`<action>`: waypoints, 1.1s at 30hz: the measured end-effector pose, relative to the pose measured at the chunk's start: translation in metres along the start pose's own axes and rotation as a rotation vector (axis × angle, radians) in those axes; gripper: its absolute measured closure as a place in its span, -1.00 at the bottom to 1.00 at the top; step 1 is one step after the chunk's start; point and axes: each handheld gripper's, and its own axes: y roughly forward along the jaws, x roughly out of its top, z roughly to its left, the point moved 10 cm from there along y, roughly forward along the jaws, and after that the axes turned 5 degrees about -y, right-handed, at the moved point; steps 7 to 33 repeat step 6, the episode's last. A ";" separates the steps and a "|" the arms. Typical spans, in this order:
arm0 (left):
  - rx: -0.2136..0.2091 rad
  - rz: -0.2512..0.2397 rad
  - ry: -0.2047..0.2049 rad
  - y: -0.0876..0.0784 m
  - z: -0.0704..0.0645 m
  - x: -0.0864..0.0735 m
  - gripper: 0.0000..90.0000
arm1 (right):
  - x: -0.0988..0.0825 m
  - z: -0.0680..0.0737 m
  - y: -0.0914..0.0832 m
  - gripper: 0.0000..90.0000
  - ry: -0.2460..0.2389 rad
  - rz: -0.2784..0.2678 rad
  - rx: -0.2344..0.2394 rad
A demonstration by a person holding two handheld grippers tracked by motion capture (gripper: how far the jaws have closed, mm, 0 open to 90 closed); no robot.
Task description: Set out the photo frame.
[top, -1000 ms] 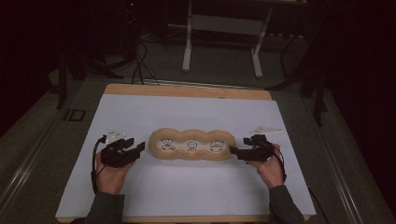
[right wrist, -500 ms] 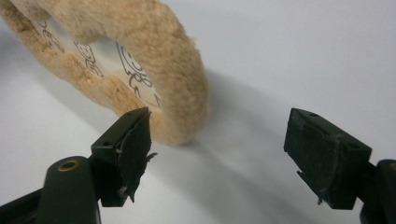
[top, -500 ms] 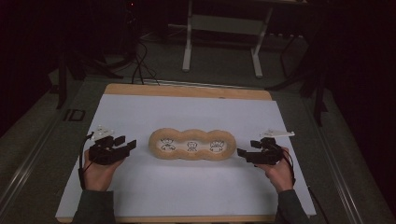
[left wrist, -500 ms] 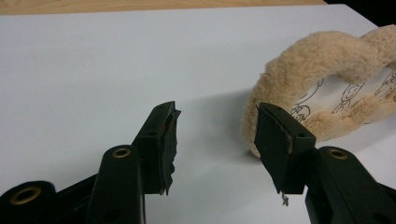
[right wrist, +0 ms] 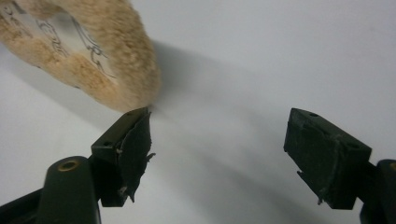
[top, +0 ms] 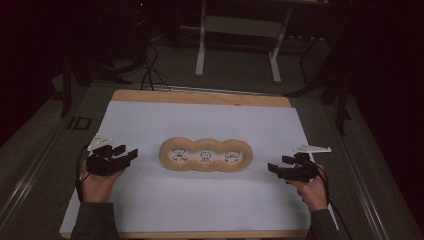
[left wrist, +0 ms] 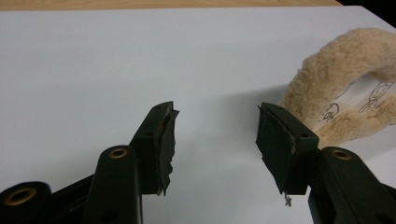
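Observation:
A tan fluffy pad with three round lobes lies flat at the middle of the white sheet. Each lobe frames a white panel with a small drawing. My left gripper rests to the left of the pad, apart from it and pointing at it. Its jaws have just been opening and nothing is between them. In the left gripper view the gripper is open over bare sheet, with the pad's end ahead at the right. My right gripper lies off the pad's right end. It is open, with the pad ahead at the left.
The white sheet covers a wooden table top. Beyond the far edge, the legs of a white stand and some dark cables lie on the dim floor. Bare sheet surrounds the pad on all sides.
Both grippers have drawn outward from the pad's ends, the left one to the left and the right one to the right. The pad lies where it was.

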 end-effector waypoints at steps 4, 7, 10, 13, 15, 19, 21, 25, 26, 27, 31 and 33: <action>0.007 0.001 0.004 0.002 0.002 -0.001 0.04 | -0.006 -0.010 -0.005 -0.50 0.026 -0.011 -0.009; 0.011 0.004 0.010 0.003 0.002 -0.002 0.03 | -0.009 -0.014 -0.007 -0.51 0.044 -0.019 -0.010; 0.011 0.004 0.010 0.003 0.002 -0.002 0.03 | -0.009 -0.014 -0.007 -0.51 0.044 -0.019 -0.010; 0.011 0.004 0.010 0.003 0.002 -0.002 0.03 | -0.009 -0.014 -0.007 -0.51 0.044 -0.019 -0.010; 0.011 0.004 0.010 0.003 0.002 -0.002 0.03 | -0.009 -0.014 -0.007 -0.51 0.044 -0.019 -0.010; 0.011 0.004 0.010 0.003 0.002 -0.002 0.03 | -0.009 -0.014 -0.007 -0.51 0.044 -0.019 -0.010; 0.011 0.004 0.010 0.003 0.002 -0.002 0.03 | -0.009 -0.014 -0.007 -0.51 0.044 -0.019 -0.010; 0.011 0.004 0.010 0.003 0.002 -0.002 0.03 | -0.009 -0.014 -0.007 -0.51 0.044 -0.019 -0.010; 0.011 0.004 0.010 0.003 0.002 -0.002 0.03 | -0.009 -0.014 -0.007 -0.51 0.044 -0.019 -0.010; 0.011 0.004 0.010 0.003 0.002 -0.002 0.03 | -0.009 -0.014 -0.007 -0.51 0.044 -0.019 -0.010; 0.011 0.004 0.010 0.003 0.002 -0.002 0.03 | -0.009 -0.014 -0.007 -0.51 0.044 -0.019 -0.010; 0.011 0.004 0.010 0.003 0.002 -0.002 0.03 | -0.009 -0.014 -0.007 -0.51 0.044 -0.019 -0.010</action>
